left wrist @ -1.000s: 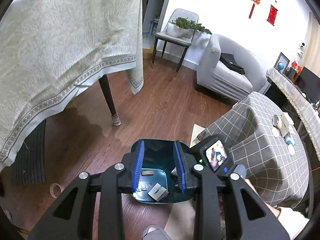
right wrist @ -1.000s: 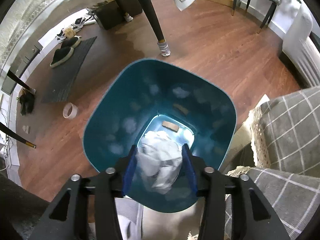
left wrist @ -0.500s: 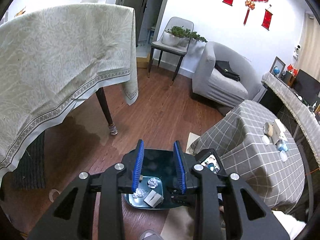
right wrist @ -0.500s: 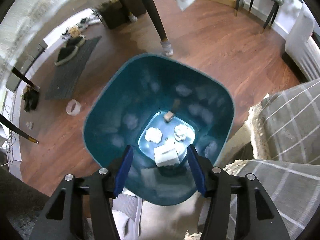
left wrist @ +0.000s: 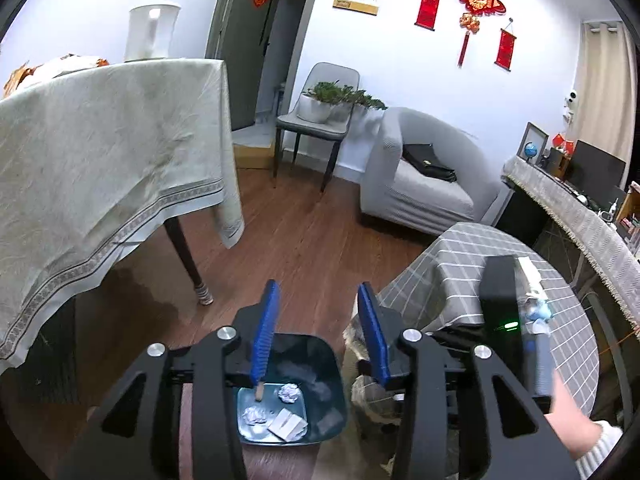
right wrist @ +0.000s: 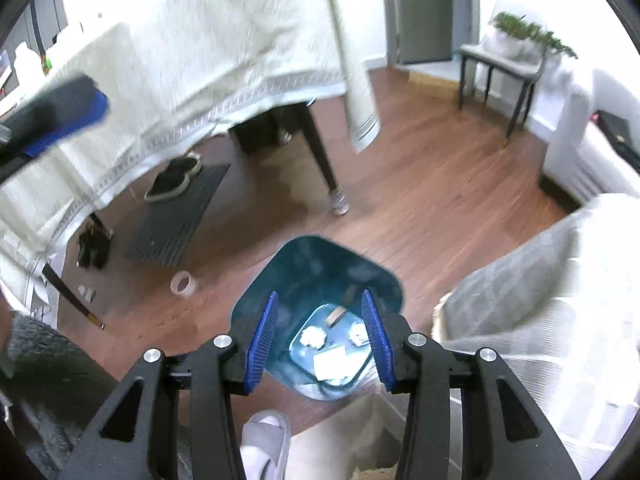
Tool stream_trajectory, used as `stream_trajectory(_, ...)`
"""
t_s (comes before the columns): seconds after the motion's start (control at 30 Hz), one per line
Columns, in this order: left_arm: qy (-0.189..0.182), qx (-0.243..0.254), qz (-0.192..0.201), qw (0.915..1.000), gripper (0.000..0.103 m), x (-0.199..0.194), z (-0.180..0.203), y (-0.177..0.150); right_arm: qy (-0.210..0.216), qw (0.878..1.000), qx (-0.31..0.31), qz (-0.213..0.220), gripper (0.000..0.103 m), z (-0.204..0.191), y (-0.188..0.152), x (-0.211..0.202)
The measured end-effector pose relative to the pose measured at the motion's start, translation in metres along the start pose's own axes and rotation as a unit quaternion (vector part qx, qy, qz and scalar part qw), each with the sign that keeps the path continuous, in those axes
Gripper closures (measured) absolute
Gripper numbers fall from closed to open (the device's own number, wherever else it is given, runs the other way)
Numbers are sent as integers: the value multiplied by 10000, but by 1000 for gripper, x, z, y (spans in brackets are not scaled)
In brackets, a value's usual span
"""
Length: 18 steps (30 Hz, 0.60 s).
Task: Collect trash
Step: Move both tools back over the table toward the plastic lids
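Left gripper (left wrist: 318, 338): you hold it above the floor with its blue-padded jaws spread wide and nothing between them; it also shows as a blurred blue-and-black shape at the left edge of the right wrist view.
Right gripper (right wrist: 318, 340): your jaws are parted wide and empty, hanging above the bin's mouth.
Trash bin (right wrist: 308, 264): a teal plastic bin standing on the wood floor (right wrist: 420, 184), just beside the checked-cloth table (left wrist: 460, 272) and near the leg of the cream-cloth table (left wrist: 100, 152).
Crumpled paper balls (right wrist: 313, 336): two white wads lie on the bin's bottom, one to each side, apart from each other.
Flat white packet (right wrist: 330, 362): rests on the bin's bottom, nearest you, below the two wads.
Small tan piece (right wrist: 337, 314): lies at the far side of the bin's bottom; what it is cannot be told.
Tape roll (right wrist: 182, 283): on the floor to the left of the bin, apart from it.
Slipper (right wrist: 266, 440): your white slipper shows just below the bin.
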<state>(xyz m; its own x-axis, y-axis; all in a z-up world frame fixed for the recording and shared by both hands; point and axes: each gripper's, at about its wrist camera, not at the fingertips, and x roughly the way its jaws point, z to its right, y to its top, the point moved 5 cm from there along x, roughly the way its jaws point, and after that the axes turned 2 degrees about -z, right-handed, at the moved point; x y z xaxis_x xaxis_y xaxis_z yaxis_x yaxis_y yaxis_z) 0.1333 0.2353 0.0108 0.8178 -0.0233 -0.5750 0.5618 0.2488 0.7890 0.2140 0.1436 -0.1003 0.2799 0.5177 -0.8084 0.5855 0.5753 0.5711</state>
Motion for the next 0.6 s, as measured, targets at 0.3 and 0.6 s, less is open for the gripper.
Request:
stream_trajectory(0.3, -253, 260, -55, 9993, 42, 19, 56, 2, -472, 9972, 353, 449, 58, 47, -16, -69)
stream_trajectory(0.6, -511, 609, -255, 9965, 39, 50, 116, -8, -1017, 9897, 780, 639, 47, 103, -51, -115)
